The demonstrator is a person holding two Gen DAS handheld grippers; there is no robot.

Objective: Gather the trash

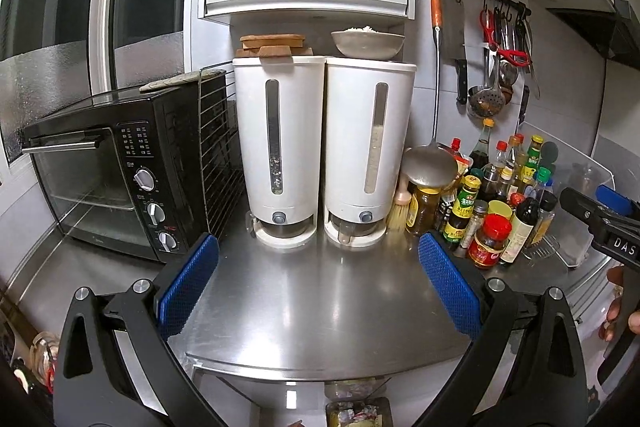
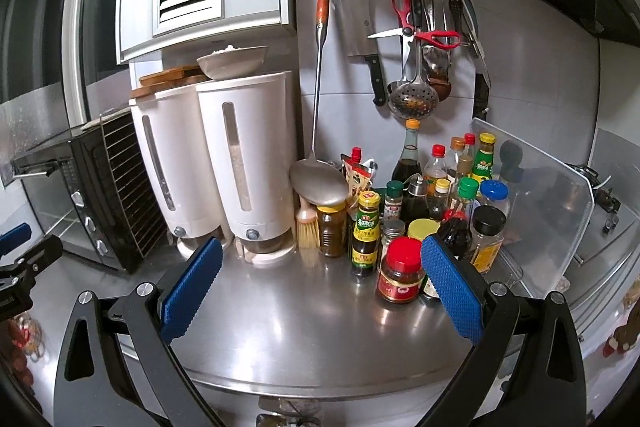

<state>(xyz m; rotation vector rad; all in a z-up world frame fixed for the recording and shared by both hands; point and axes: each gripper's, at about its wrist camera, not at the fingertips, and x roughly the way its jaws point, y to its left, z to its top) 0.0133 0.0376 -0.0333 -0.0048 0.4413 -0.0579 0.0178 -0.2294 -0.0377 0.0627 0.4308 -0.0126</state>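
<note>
Both of your tongs are spread wide and hold nothing: the left tongs (image 1: 318,269) hover over bare steel, and the right tongs (image 2: 320,275) do the same, just to their right. The surface (image 1: 320,307) between and ahead of both pairs carries no loose litter that I can make out.

The only likely trash sits below the near edge of the surface, under your left tongs: a small container of crumpled wrappers (image 1: 356,413) (colourful scraps, mostly cut off by the frame). In the right view the same spot is too blurred to read.

Ahead of the left tongs stand 2 white dispensers (image 1: 324,155); to their left is a black oven (image 1: 116,179). Ahead of the right tongs, a red-lidded jar (image 2: 402,277) stands right beside the right-hand pad, at the front of a crowd of sauce bottles (image 2: 440,195).

Judging by looks, the wrappers will be very light, soft and crinkly, so they should compress without resistance and may slip or spring out. Pinch a bunched fold in the middle of a wrapper, not a loose corner. Keep the right tongs off the jar and bottles; they look like glass and would topple easily.
</note>
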